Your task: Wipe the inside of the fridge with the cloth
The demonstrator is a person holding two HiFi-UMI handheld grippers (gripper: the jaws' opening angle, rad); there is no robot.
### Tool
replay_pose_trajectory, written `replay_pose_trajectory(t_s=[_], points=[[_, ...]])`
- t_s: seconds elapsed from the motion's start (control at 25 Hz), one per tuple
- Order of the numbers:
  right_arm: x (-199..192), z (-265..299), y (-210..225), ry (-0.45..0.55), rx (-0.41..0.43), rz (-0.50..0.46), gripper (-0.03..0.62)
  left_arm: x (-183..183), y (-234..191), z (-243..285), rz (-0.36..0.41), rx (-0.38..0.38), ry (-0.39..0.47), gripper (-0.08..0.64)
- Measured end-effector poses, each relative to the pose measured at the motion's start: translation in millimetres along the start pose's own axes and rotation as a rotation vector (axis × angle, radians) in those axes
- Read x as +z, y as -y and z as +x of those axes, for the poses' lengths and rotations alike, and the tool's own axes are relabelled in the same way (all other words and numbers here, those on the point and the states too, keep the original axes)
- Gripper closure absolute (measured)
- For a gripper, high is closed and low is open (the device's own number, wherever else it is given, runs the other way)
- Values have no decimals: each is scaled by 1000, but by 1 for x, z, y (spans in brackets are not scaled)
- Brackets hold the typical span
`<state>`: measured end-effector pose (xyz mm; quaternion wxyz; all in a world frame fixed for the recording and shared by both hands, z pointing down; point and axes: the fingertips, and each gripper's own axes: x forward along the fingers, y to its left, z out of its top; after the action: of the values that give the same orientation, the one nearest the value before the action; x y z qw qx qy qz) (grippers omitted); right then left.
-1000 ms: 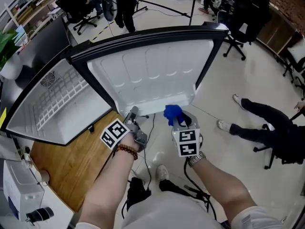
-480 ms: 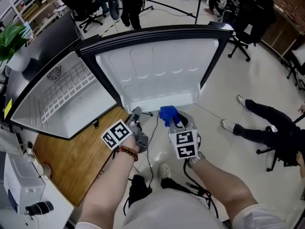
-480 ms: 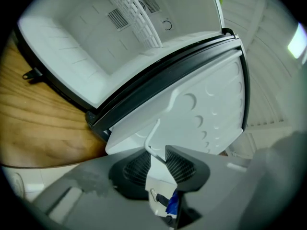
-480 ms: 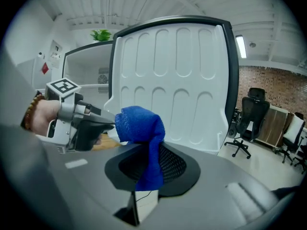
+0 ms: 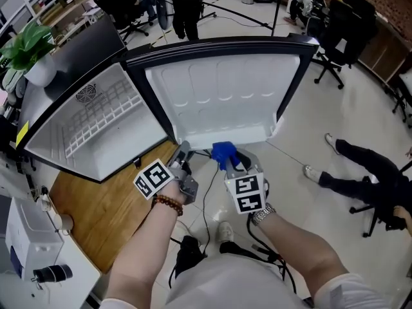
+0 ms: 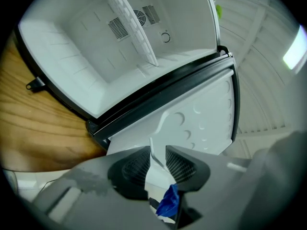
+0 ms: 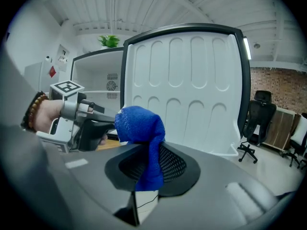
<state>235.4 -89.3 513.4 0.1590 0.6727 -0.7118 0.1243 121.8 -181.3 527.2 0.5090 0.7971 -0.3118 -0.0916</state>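
The fridge (image 5: pixel 96 127) stands open, with a white inside and a wire shelf, and its white door (image 5: pixel 225 102) swung wide. My left gripper (image 5: pixel 182 153) is at the door's lower left corner. Its jaws are opening, and through the narrow gap between them (image 6: pixel 157 157) I see only the door's edge (image 6: pixel 201 119). Nothing is gripped there. My right gripper (image 5: pixel 226 161) is just beside it below the door, shut on a blue cloth (image 5: pixel 222 152). The cloth (image 7: pixel 141 128) bunches over the jaws in front of the door panel (image 7: pixel 192 90). A corner of the cloth (image 6: pixel 169 202) shows in the left gripper view.
The fridge sits on a wooden tabletop (image 5: pixel 96 211) with a white machine (image 5: pixel 26 250) at its near left. A potted plant (image 5: pixel 32 50) stands at the far left. A black cable (image 5: pixel 206 198) trails on the floor. A person's legs (image 5: pixel 360 166) and office chairs (image 5: pixel 341 18) are on the right.
The head camera has shifted, so the fridge and door sit further right in the view. Both grippers have stayed at the door's lower edge, the cloth still in the right one.
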Motion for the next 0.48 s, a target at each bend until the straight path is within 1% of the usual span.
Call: replay_pose_trajectory(t_s=[0.28, 0.48], points=[[29, 4, -18, 46, 30, -15, 535, 8, 1, -1, -99, -17, 8, 494], [36, 8, -26, 59, 43, -23, 535, 8, 2, -1, -160, -29, -11, 497]])
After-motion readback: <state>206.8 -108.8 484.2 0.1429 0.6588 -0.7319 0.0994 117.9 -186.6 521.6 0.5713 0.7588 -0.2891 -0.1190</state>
